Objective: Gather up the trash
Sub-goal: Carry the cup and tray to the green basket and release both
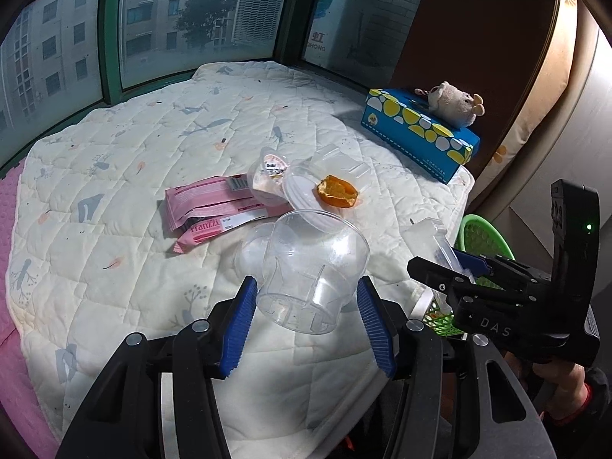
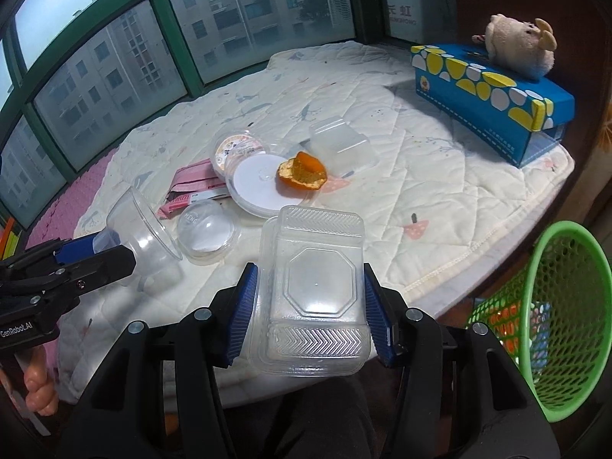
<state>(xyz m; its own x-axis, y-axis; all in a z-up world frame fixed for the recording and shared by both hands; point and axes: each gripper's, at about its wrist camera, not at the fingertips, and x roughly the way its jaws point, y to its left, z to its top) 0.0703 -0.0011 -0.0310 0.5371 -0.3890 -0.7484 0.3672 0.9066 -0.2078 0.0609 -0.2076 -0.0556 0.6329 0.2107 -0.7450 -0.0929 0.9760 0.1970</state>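
Observation:
My left gripper (image 1: pixel 304 306) is shut on a clear plastic cup (image 1: pixel 313 271), held above the quilt; the cup also shows in the right wrist view (image 2: pixel 143 225). My right gripper (image 2: pixel 308 306) is shut on a clear plastic clamshell box (image 2: pixel 311 287), held near the quilt's front edge. On the quilt lie an orange peel (image 2: pixel 302 172) on a white lid (image 2: pixel 254 183), a clear dome lid (image 2: pixel 206 233), a small pudding tub (image 2: pixel 237 147), pink snack wrappers (image 1: pixel 206 206) and a clear tray (image 2: pixel 340 147). A green mesh basket (image 2: pixel 554 317) stands at the right, below the edge.
A blue tissue box (image 2: pixel 493 95) with a plush toy (image 2: pixel 520 48) on it sits at the quilt's far right corner. Green-framed windows (image 2: pixel 179 53) run behind the quilt. A pink mat (image 1: pixel 11 267) lies at the left.

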